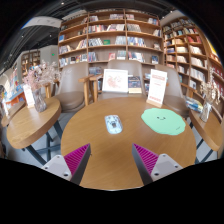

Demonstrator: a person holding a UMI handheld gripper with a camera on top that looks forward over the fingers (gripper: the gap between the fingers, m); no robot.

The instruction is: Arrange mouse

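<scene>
A small white and grey mouse (114, 124) lies on the round wooden table (95, 150), beyond my fingers and a little left of the table's middle. A green octagonal mat (163, 122) lies on the table to the right of the mouse, apart from it. My gripper (112, 160) is open and empty, held above the near part of the table. Its two fingers with magenta pads (76, 157) stand wide apart with bare tabletop between them.
A white sign stand (157, 87) and a picture card (116, 81) stand at the table's far edge. Chairs (72, 85) sit behind it. A second round table (30, 120) with flowers is at the left. Bookshelves (110, 35) line the back wall.
</scene>
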